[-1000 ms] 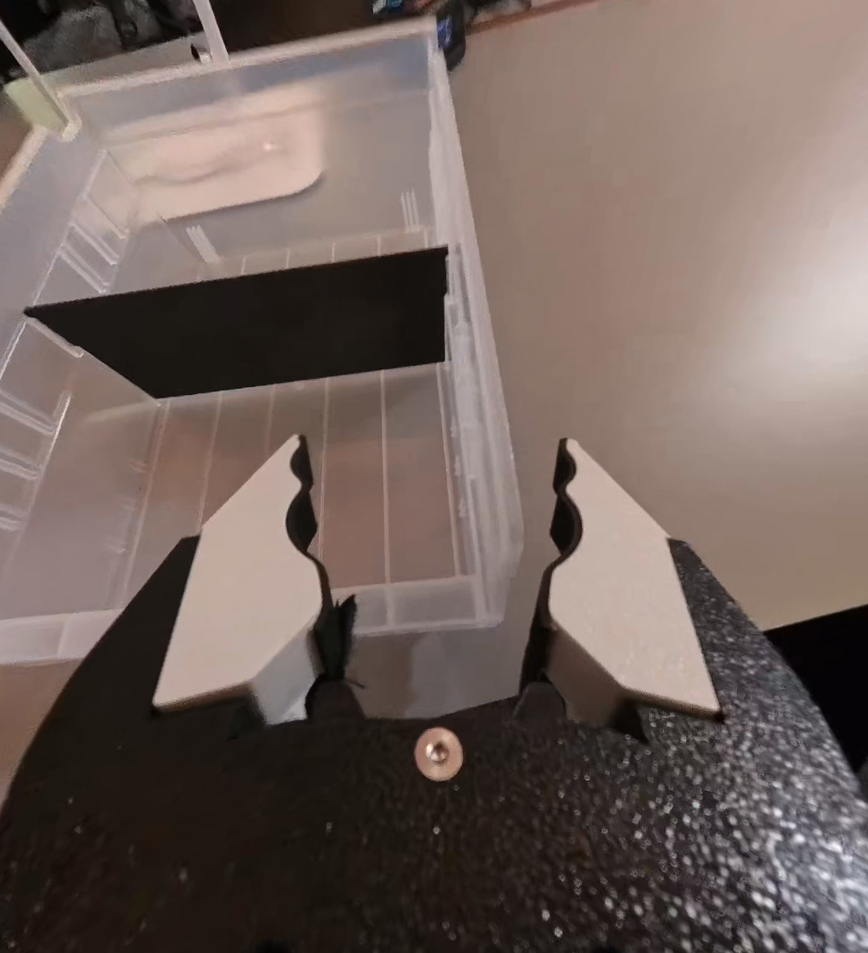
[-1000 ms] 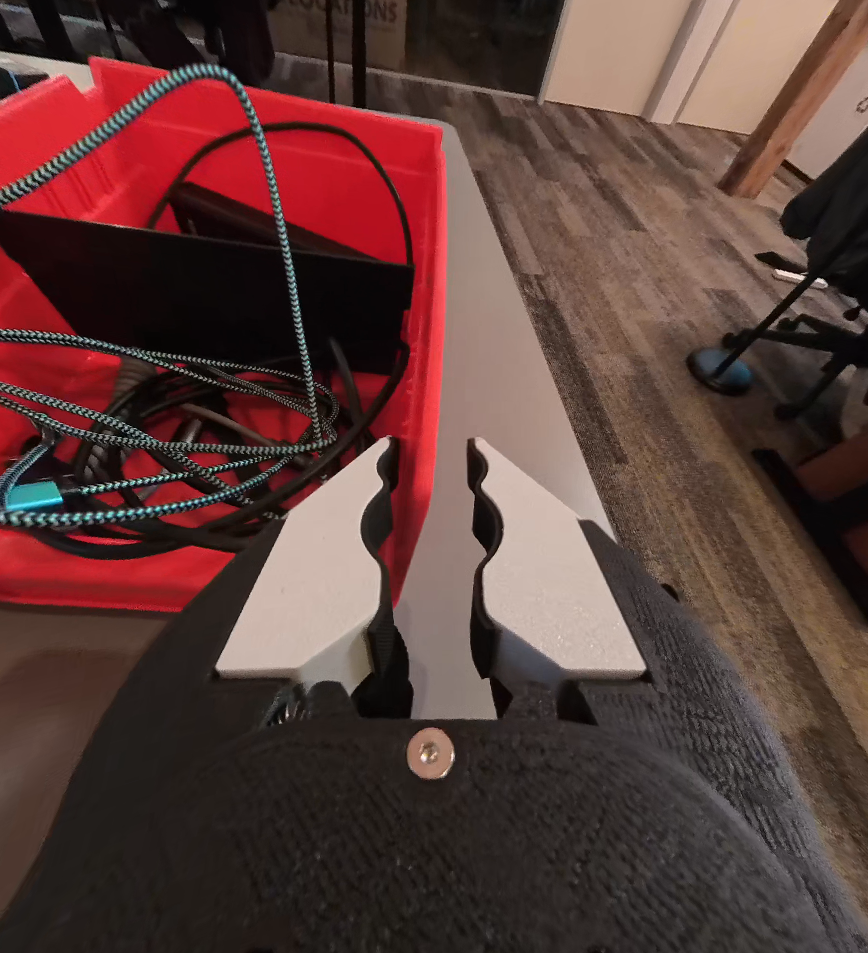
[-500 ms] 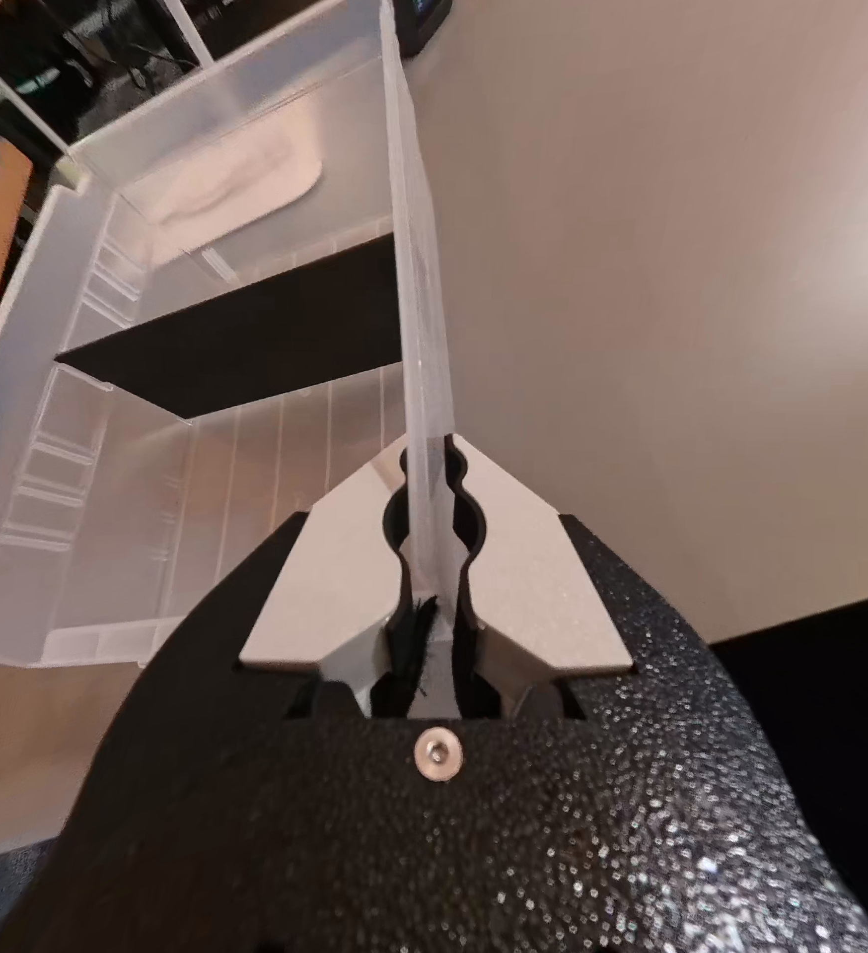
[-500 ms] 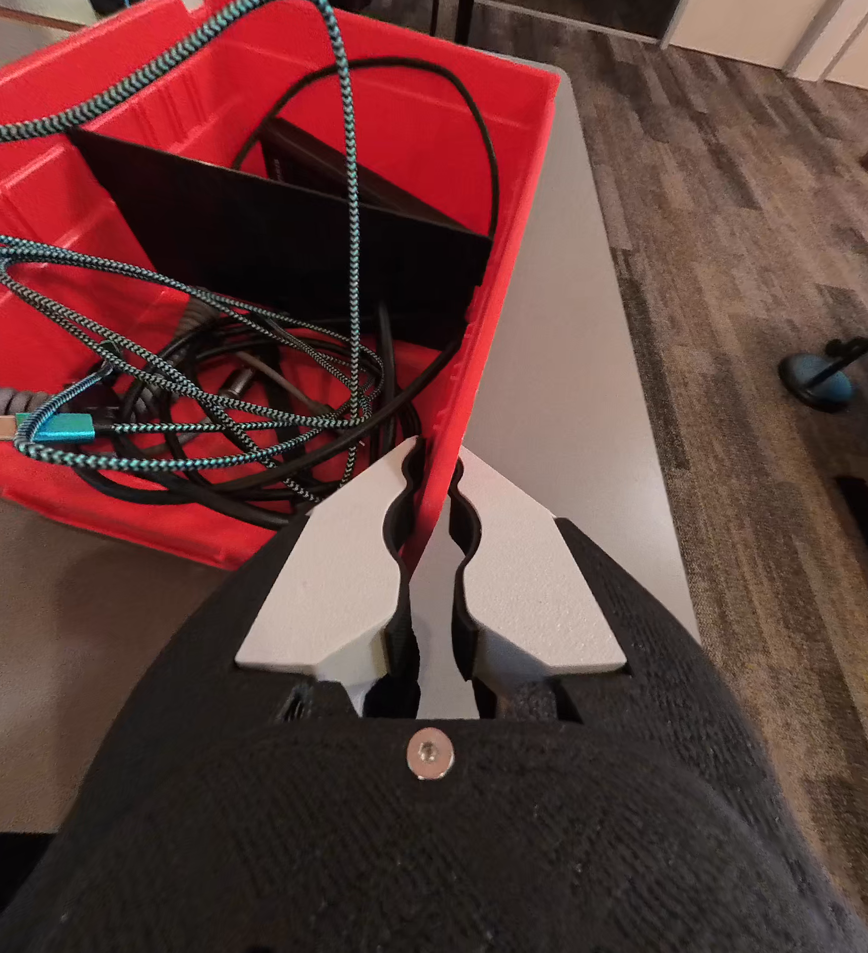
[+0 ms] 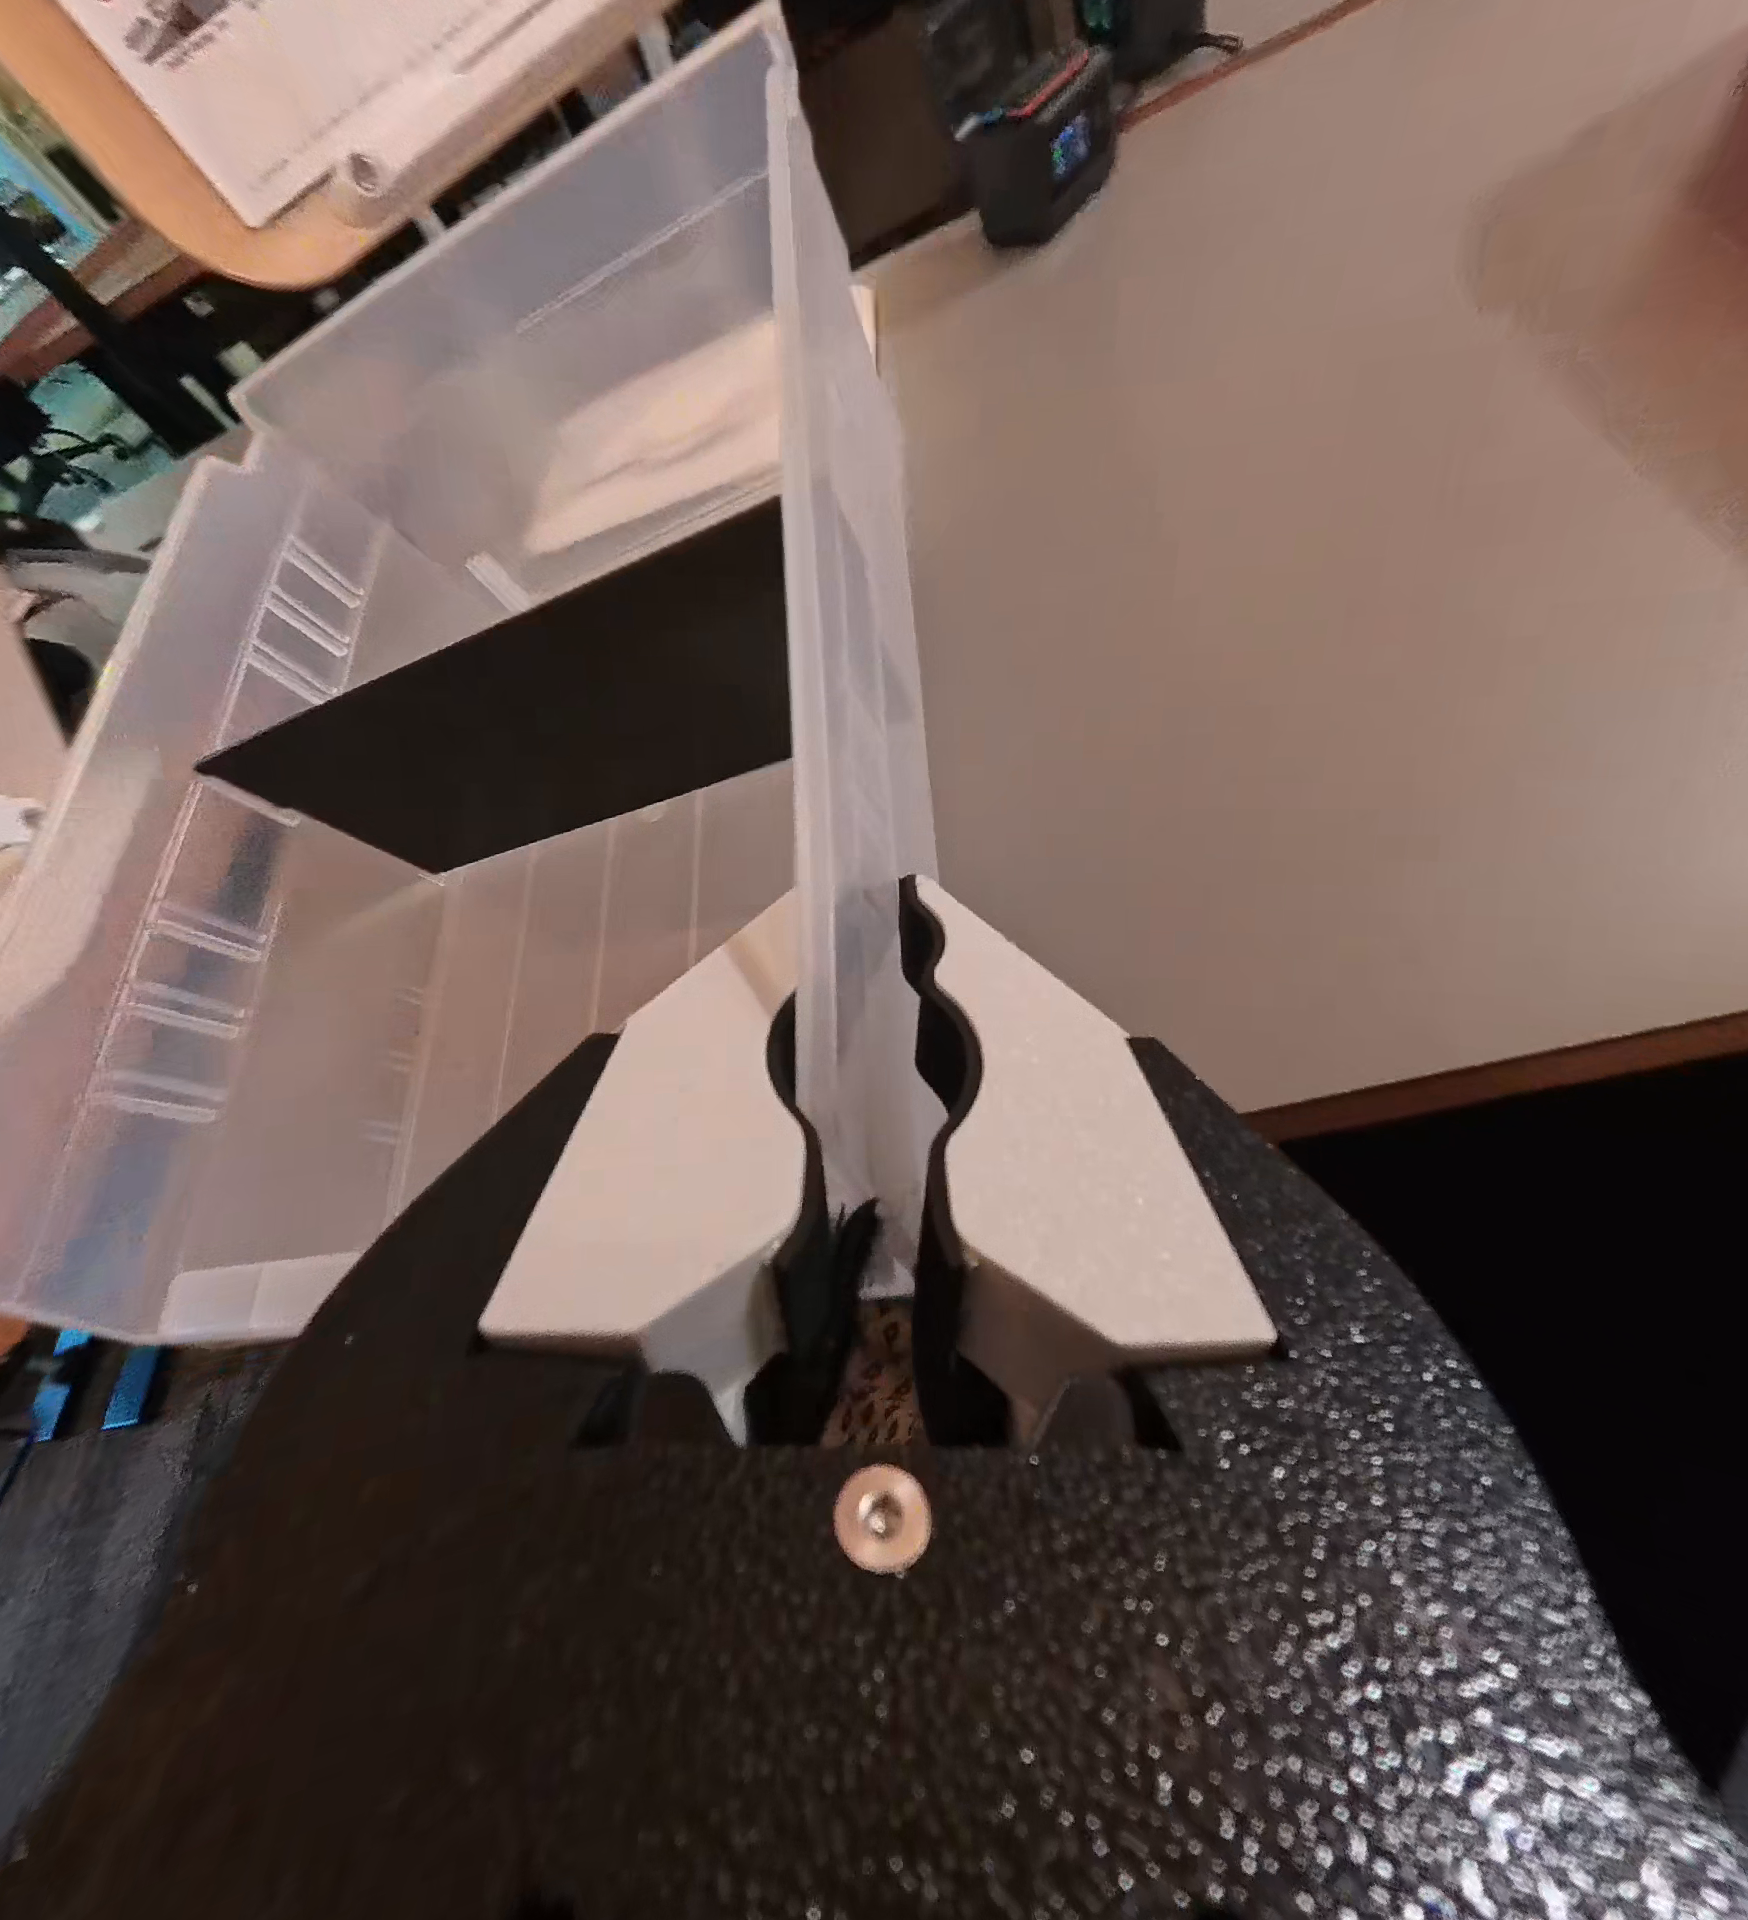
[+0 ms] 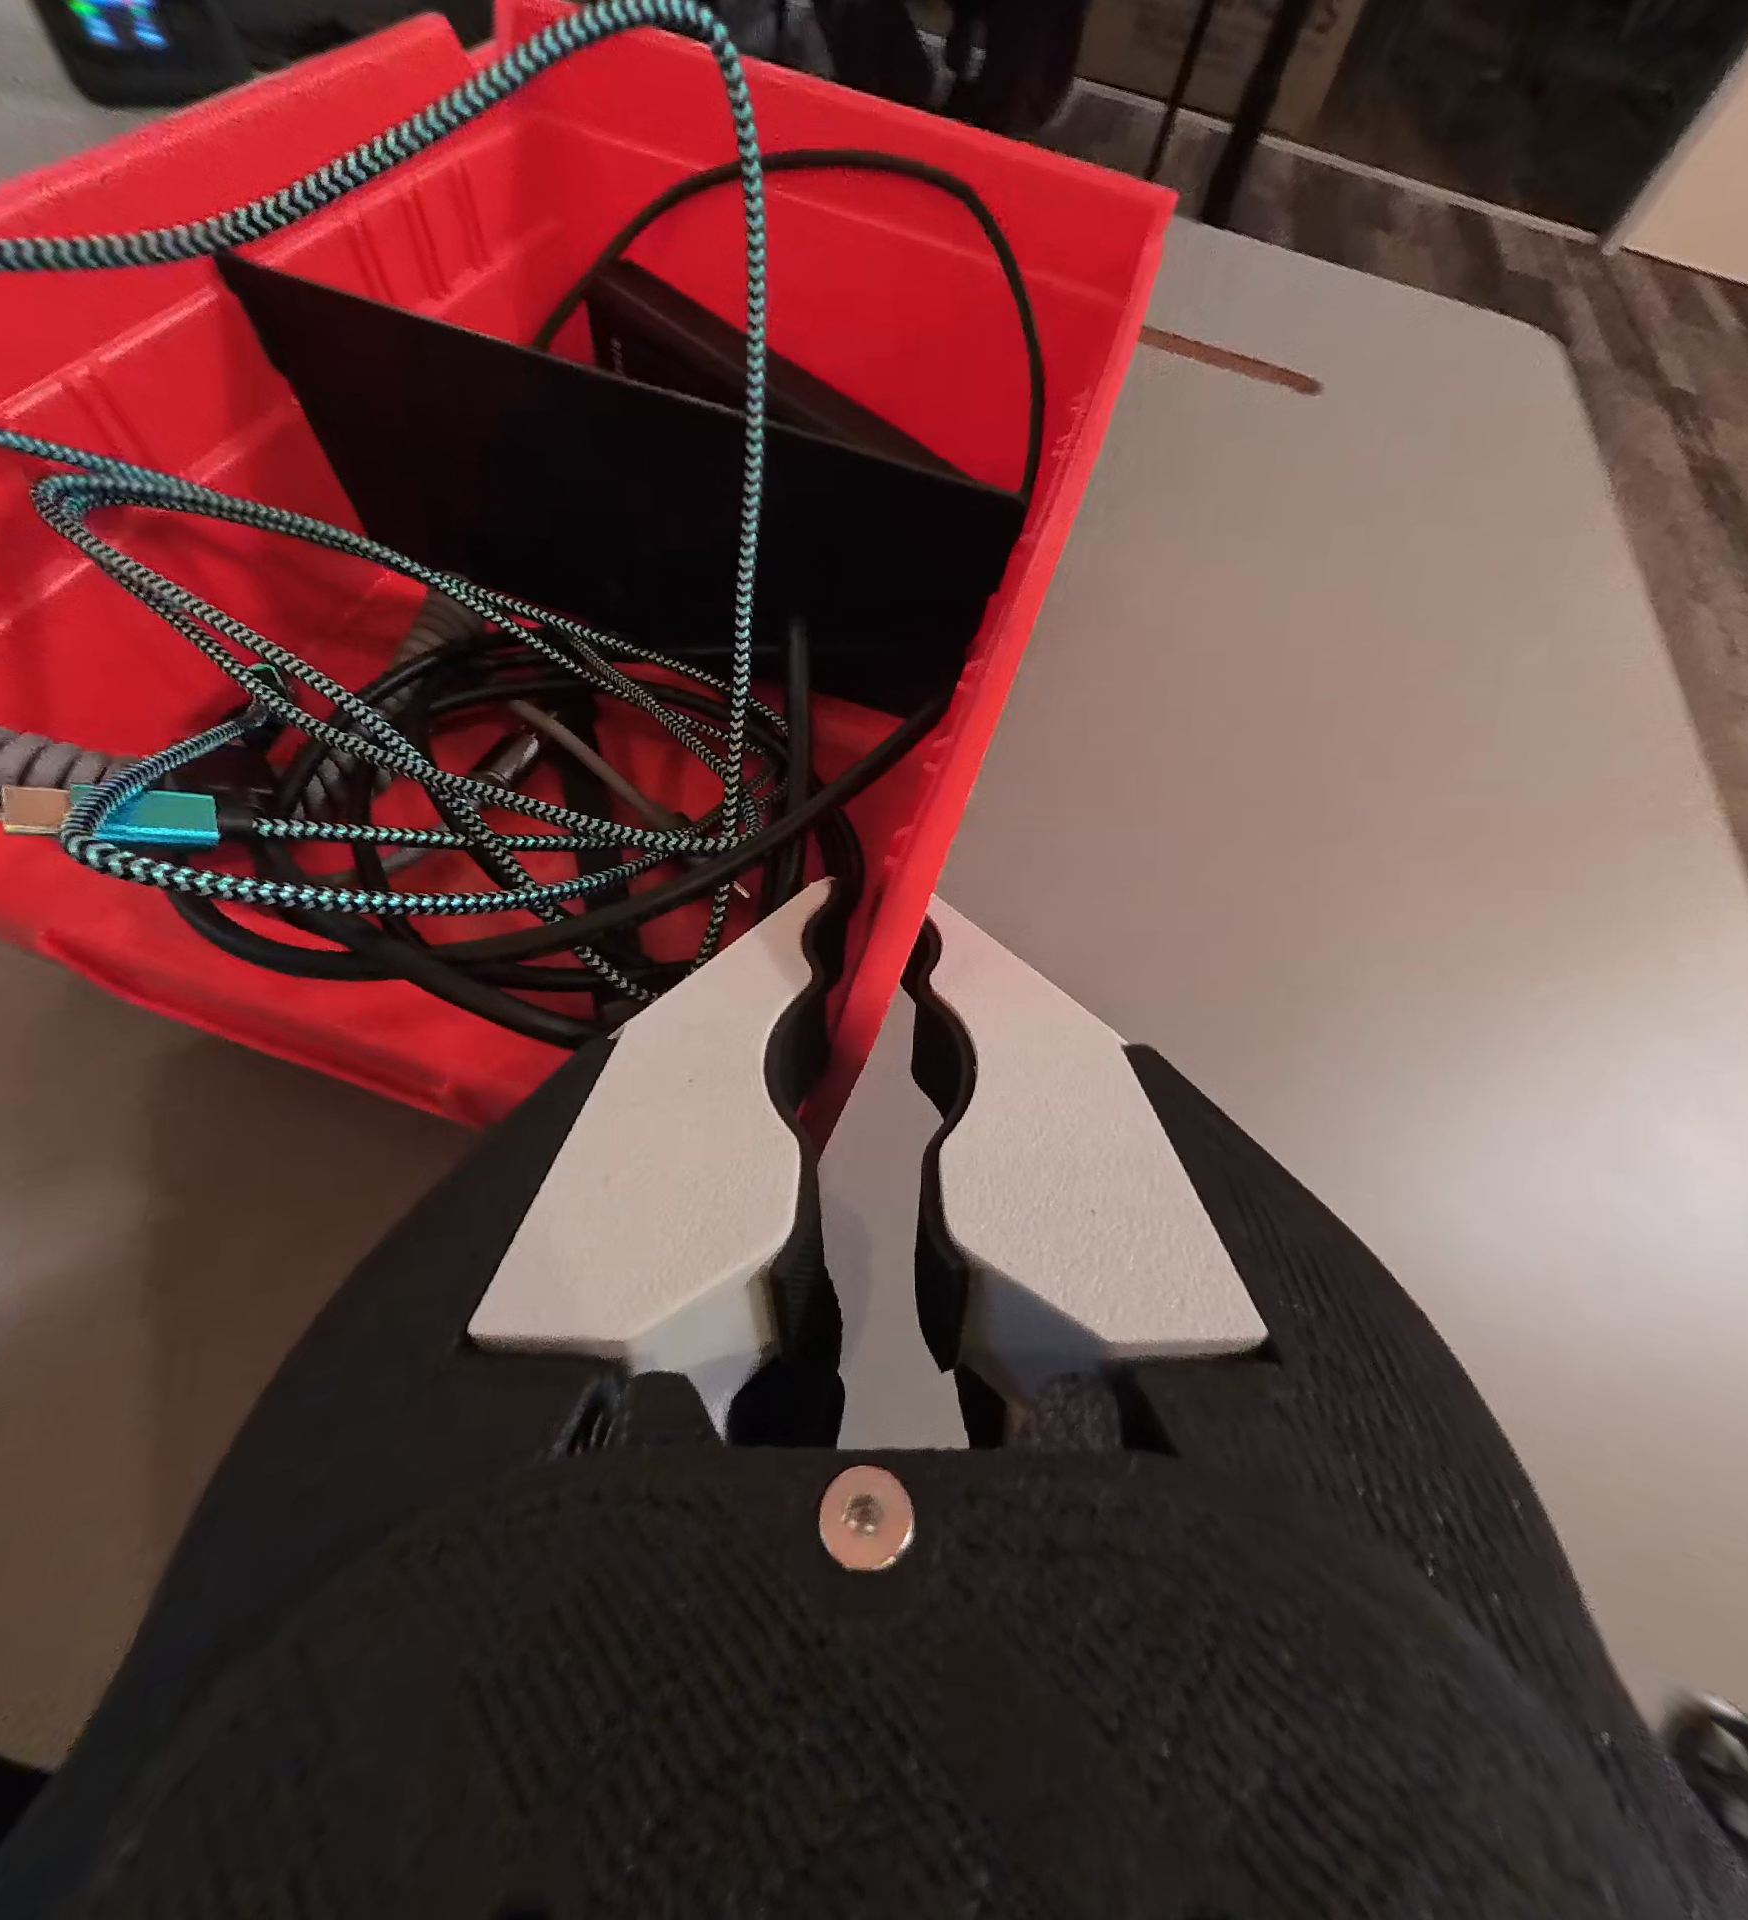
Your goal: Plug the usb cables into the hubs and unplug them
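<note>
Red bin (image 6: 1005, 582) wall between right gripper (image 6: 875, 914) fingers

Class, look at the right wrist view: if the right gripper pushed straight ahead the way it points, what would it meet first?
The right gripper already straddles the red bin side wall, so that wall lies in its line; the cables sit just left, inside.

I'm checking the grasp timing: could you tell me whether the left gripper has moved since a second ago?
Yes. The left gripper advanced and closed onto the clear bin side wall.
</note>
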A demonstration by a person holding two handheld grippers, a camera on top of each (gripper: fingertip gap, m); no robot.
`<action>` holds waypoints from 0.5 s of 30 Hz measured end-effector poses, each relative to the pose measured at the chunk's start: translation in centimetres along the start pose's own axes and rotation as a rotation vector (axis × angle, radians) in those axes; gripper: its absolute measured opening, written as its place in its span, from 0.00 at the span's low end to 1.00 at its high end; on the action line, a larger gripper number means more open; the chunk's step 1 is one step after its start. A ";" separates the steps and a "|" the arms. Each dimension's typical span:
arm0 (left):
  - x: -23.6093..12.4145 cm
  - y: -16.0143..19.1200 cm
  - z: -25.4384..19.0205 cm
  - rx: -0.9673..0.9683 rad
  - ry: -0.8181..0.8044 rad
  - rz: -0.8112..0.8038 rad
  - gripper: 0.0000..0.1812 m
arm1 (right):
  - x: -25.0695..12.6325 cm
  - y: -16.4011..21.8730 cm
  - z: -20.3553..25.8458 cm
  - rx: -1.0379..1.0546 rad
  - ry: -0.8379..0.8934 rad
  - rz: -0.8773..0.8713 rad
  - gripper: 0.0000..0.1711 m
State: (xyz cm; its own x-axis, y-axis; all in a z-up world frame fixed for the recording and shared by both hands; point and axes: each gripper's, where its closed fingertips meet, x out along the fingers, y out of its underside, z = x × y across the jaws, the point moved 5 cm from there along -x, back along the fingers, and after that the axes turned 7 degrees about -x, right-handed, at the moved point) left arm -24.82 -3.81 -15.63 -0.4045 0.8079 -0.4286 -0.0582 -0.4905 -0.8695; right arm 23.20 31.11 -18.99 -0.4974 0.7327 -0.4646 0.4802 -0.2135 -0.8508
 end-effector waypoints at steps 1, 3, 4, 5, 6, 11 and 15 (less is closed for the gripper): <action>-0.7 -0.1 0.4 -0.005 -0.011 -0.011 0.03 | 0.5 -0.6 1.3 -0.002 -0.014 -0.004 0.04; -2.0 -0.4 1.1 -0.007 -0.040 -0.033 0.03 | 1.3 -1.9 4.0 -0.013 -0.031 -0.006 0.03; -2.7 -0.6 1.3 -0.004 -0.059 -0.045 0.03 | 1.7 -2.6 5.5 -0.022 -0.036 -0.005 0.03; -3.3 -0.7 1.5 0.000 -0.077 -0.057 0.03 | 2.0 -3.3 7.2 -0.031 -0.045 -0.007 0.03; -3.9 -0.9 1.7 0.007 -0.095 -0.067 0.03 | 2.4 -4.0 8.9 -0.033 -0.061 -0.012 0.04; -6.3 -2.3 2.3 0.045 -0.132 -0.100 0.04 | 3.8 -6.9 16.9 -0.040 -0.120 -0.059 0.05; -7.5 -3.8 2.0 0.047 -0.116 -0.147 0.04 | 4.8 -9.0 22.7 -0.079 -0.185 -0.120 0.08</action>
State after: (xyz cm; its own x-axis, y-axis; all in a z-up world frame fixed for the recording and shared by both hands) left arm -23.33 -8.69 -8.63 -0.4905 0.8302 -0.2648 -0.1659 -0.3873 -0.9069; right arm 0.07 21.94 -19.12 -0.6750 0.6169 -0.4048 0.4613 -0.0753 -0.8840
